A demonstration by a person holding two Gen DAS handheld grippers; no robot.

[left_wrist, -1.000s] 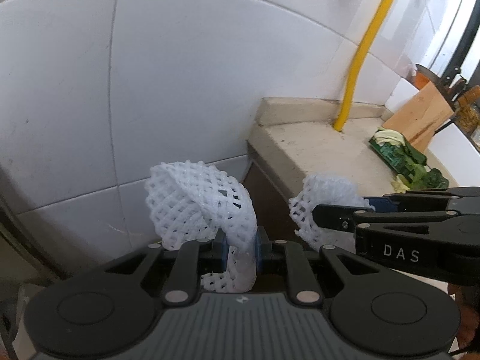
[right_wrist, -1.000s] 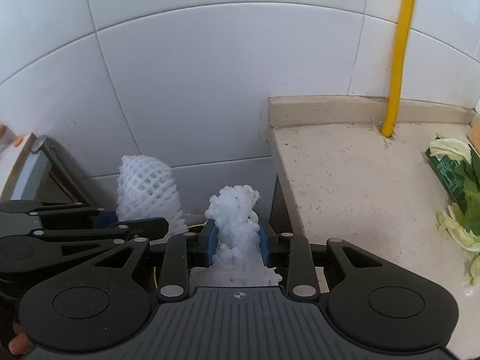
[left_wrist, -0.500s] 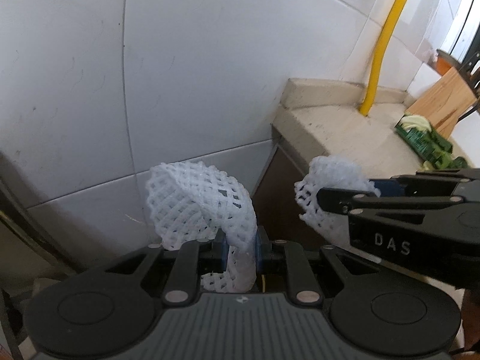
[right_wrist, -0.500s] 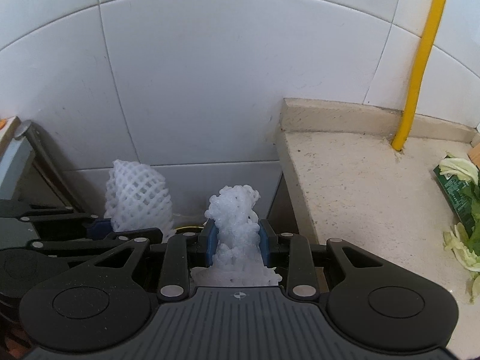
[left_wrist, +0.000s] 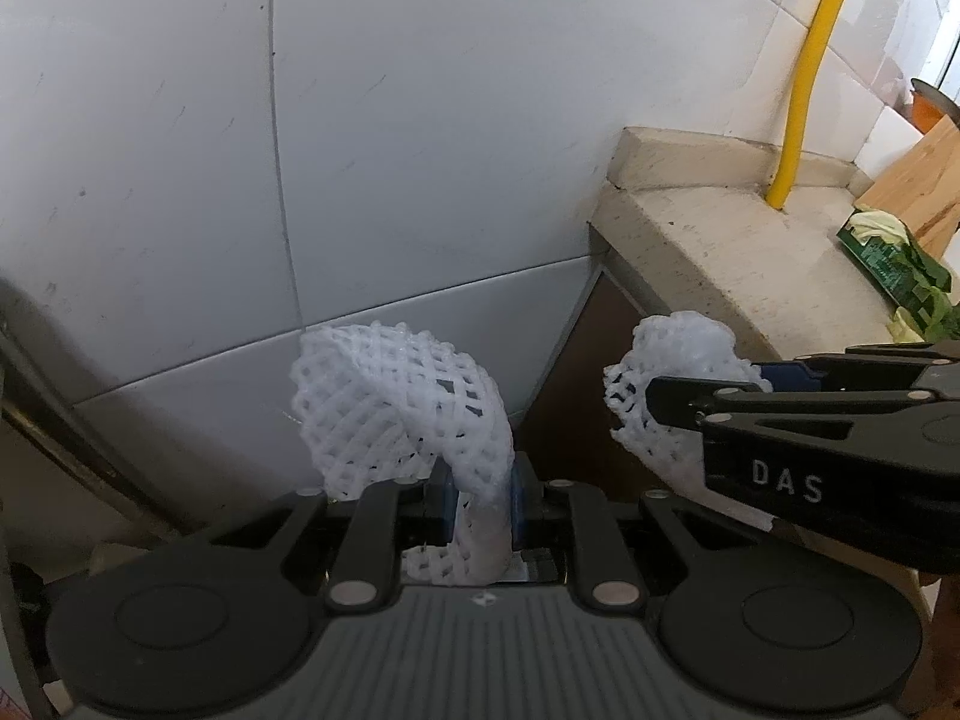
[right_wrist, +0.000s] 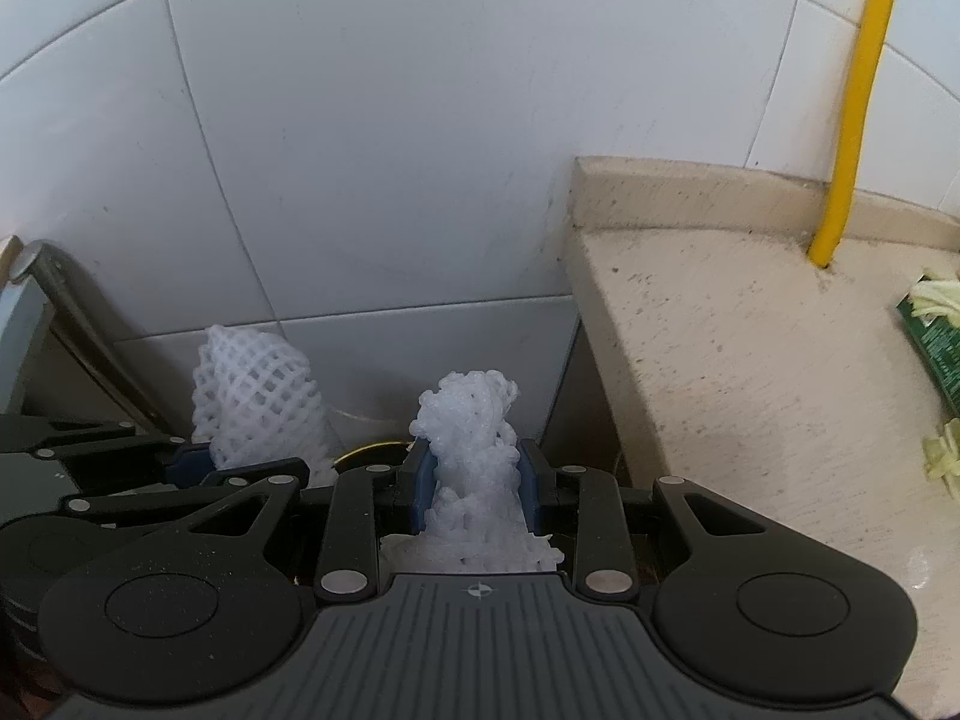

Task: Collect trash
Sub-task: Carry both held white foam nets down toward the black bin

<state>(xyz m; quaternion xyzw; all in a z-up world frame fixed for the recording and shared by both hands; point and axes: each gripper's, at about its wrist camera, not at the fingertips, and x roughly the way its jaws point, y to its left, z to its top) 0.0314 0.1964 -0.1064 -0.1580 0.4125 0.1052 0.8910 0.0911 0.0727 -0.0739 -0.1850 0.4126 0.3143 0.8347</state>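
Observation:
My left gripper [left_wrist: 478, 501] is shut on a white foam fruit net [left_wrist: 396, 408] that curls up above its blue pads. My right gripper [right_wrist: 473, 483] is shut on a second, crumpled white foam net [right_wrist: 471, 420]. The two grippers are side by side, off the left end of the beige countertop [right_wrist: 750, 372] and facing the white tiled wall. The right gripper and its net [left_wrist: 678, 354] show at the right of the left wrist view. The left gripper's net [right_wrist: 255, 396] shows at the left of the right wrist view.
A yellow pipe [right_wrist: 852, 114] rises from the countertop's back corner. A green wrapper with vegetable scraps [left_wrist: 894, 267] lies on the counter to the right, near a wooden knife block [left_wrist: 918, 171]. A metal bar [right_wrist: 66, 294] leans at the left. A dark gap lies below the counter's end.
Both grippers, each still holding its net, have moved left and down, off the counter's end. The counter and the pipe have shifted right in both views.

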